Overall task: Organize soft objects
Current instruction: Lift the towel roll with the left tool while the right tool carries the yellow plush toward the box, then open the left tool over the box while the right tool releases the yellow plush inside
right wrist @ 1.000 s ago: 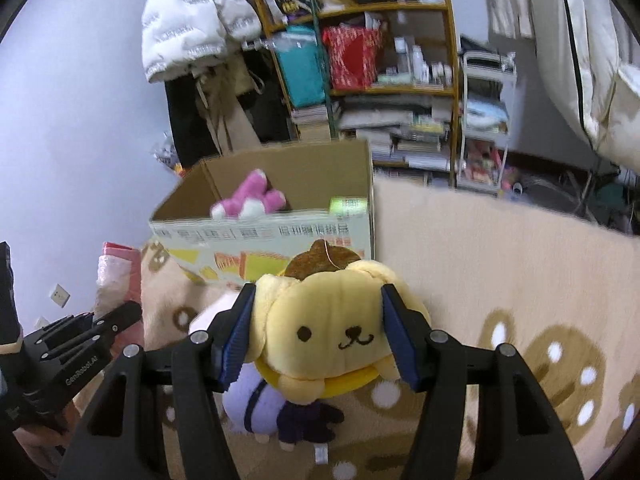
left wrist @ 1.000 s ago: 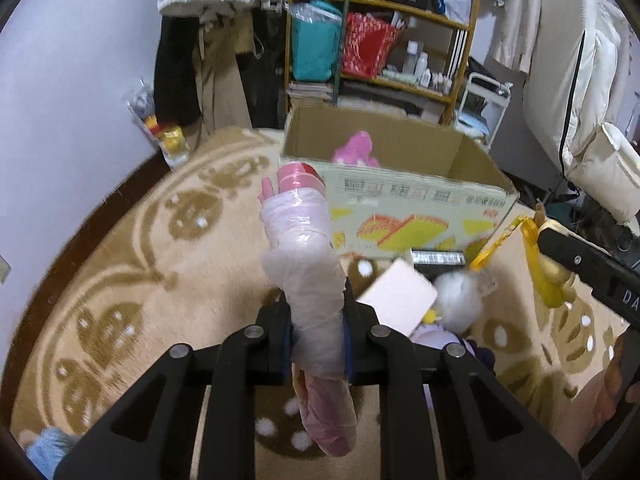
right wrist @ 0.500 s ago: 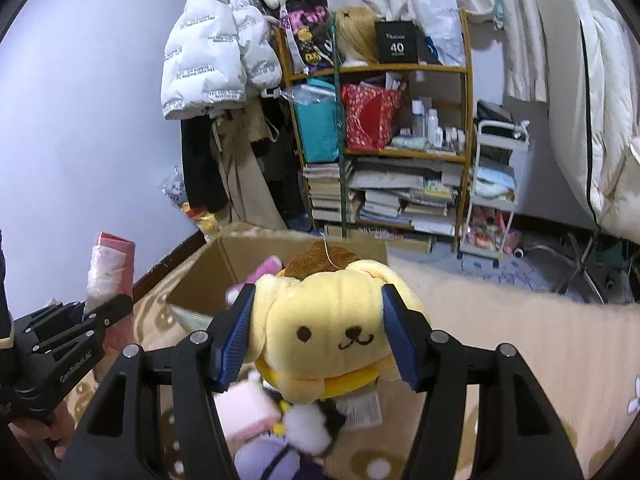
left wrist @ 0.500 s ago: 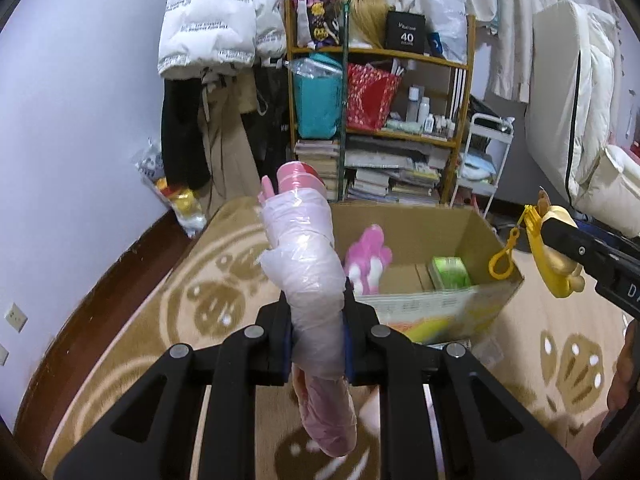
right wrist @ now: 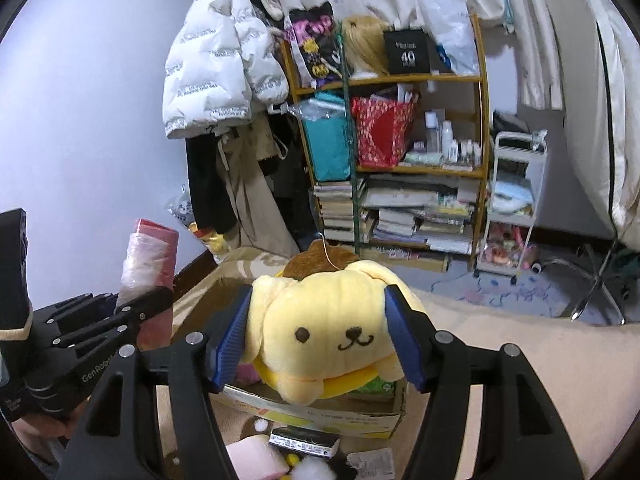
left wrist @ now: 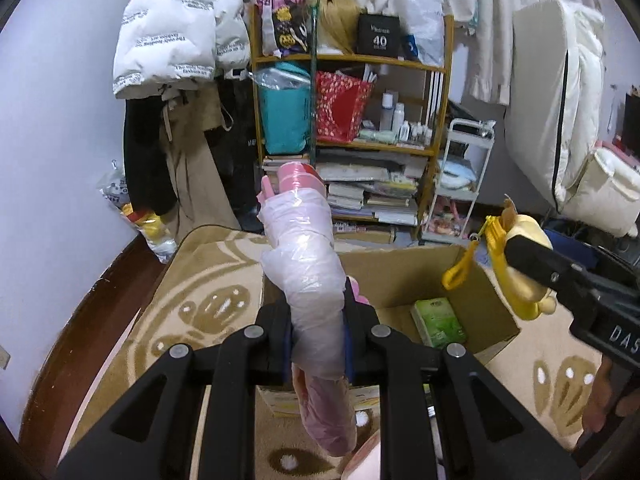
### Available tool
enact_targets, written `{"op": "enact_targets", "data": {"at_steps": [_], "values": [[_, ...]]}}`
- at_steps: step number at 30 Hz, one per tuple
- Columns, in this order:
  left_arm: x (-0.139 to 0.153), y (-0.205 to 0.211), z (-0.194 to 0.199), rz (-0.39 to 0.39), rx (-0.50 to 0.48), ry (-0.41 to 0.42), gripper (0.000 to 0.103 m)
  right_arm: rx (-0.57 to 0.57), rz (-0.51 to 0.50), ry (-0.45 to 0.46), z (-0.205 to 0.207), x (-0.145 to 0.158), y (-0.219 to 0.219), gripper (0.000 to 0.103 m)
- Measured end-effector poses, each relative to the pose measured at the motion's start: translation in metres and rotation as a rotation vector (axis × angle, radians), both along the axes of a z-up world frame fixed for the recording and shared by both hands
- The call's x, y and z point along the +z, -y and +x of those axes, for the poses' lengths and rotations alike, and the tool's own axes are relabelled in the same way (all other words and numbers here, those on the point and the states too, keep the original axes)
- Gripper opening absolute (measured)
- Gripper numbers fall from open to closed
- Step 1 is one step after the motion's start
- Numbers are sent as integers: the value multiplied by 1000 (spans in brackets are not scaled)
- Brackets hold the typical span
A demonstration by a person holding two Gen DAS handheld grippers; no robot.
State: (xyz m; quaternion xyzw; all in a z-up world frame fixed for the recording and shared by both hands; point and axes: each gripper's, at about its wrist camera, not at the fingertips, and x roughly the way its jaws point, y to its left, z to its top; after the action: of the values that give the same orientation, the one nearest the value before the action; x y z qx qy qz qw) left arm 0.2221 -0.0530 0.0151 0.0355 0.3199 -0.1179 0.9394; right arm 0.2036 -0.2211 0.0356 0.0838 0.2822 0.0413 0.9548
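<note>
My left gripper is shut on a long pink soft bundle wrapped in clear plastic, held upright over the near left edge of an open cardboard box. The bundle also shows at the left of the right wrist view. My right gripper is shut on a yellow dog plush with a brown cap, held above the box. The plush and its yellow clip show at the right of the left wrist view. Inside the box lie a pink plush, mostly hidden, and a green packet.
The box stands on a beige patterned rug. More soft items and a pink block lie on the rug before the box. A cluttered wooden shelf, hanging coats and a white cart line the far wall.
Both grippers have risen and moved forward with their loads. The box, first seen from the side, now lies below them with its inside in view.
</note>
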Motion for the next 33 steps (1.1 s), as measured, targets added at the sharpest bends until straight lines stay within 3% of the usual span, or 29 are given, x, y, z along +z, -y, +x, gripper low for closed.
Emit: {"op": "enact_targets", "data": {"at_steps": [3,9,16,20,21,26,28,29,31,33], "values": [[-12,5,9,-3,1,-52,18,-6,-50,-31,3,-16,-5,69],[-26,14,24,18,-44,-125,19,5,-47,-93,5,-36,-5,70],[-32,14,37,75,31,-192,26,-9,-50,-130,7,-43,-6,78],[-31,11,35,118,67,-182,49,-10,-58,-140,6,-40,-6,80],[-28,7,33,105,70,-175,57,-11,-50,-144,6,-39,-5,80],[-10,-5,26,44,91,-137,78,-21,0,-165,5,-32,5,80],[-2,-10,22,31,108,-123,82,-32,14,-176,2,-29,9,83],[1,-13,21,26,111,-125,82,-35,28,-181,1,-27,11,91],[7,-19,17,23,121,-122,85,-54,46,-184,-4,-23,16,96],[12,-25,11,21,134,-108,94,-69,48,-180,-8,-19,18,96]]}}
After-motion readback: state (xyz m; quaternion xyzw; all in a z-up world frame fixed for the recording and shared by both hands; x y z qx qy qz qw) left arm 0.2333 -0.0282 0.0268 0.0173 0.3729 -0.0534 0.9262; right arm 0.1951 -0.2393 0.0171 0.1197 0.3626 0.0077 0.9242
